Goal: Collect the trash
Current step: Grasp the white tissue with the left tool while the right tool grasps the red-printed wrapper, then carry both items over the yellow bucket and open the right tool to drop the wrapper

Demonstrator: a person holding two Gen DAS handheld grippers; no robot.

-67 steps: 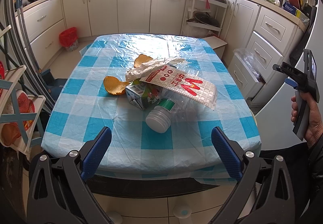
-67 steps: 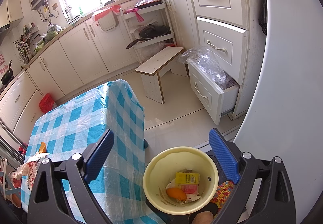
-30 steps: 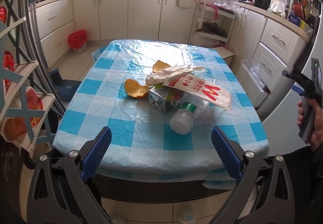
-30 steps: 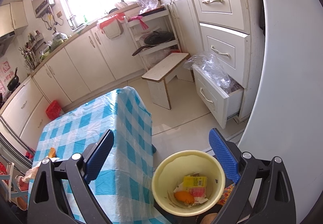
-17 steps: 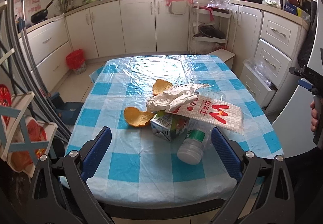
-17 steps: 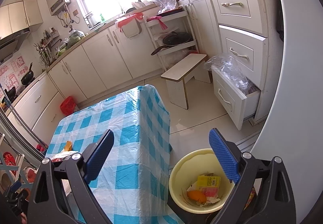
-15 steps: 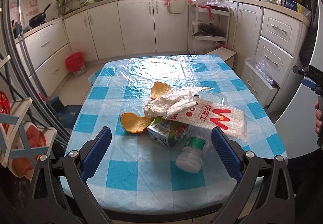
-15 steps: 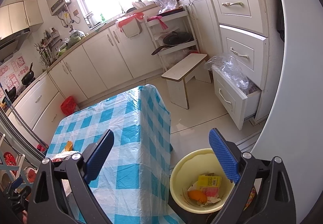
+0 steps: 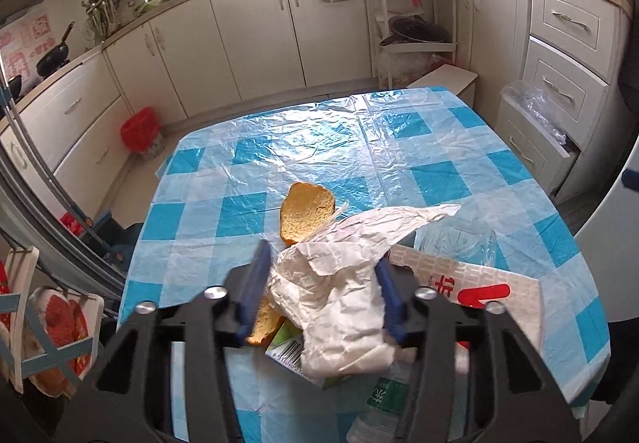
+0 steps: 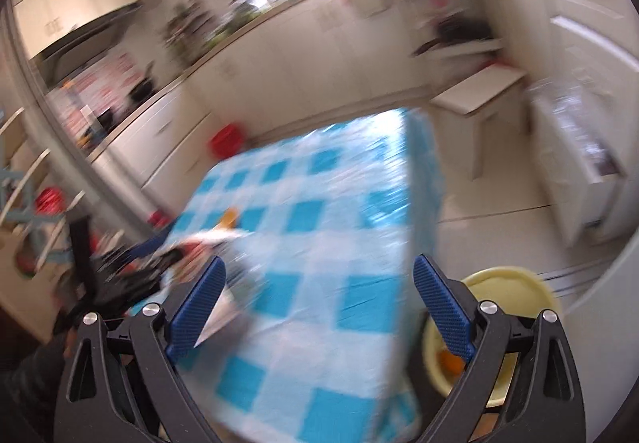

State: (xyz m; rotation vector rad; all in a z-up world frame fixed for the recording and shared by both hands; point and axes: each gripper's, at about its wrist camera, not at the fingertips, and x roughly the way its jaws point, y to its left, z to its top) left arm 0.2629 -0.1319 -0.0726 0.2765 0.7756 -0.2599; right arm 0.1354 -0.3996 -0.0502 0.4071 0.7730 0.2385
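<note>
The trash still lies mostly on the checked table [image 9: 399,147]: the left gripper [image 9: 321,289] is closing around the crumpled white paper [image 9: 339,299], the right gripper [image 10: 319,303] is wide open and empty, and the yellow bin [image 10: 515,285] holds only a few pieces.

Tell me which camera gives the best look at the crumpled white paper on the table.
The left wrist view. The crumpled white paper fills the middle of the frame, sharp, between the closing left gripper fingers, atop the other trash. The right wrist view is motion-blurred and shows it only as a pale smear at the table's left edge.
</note>
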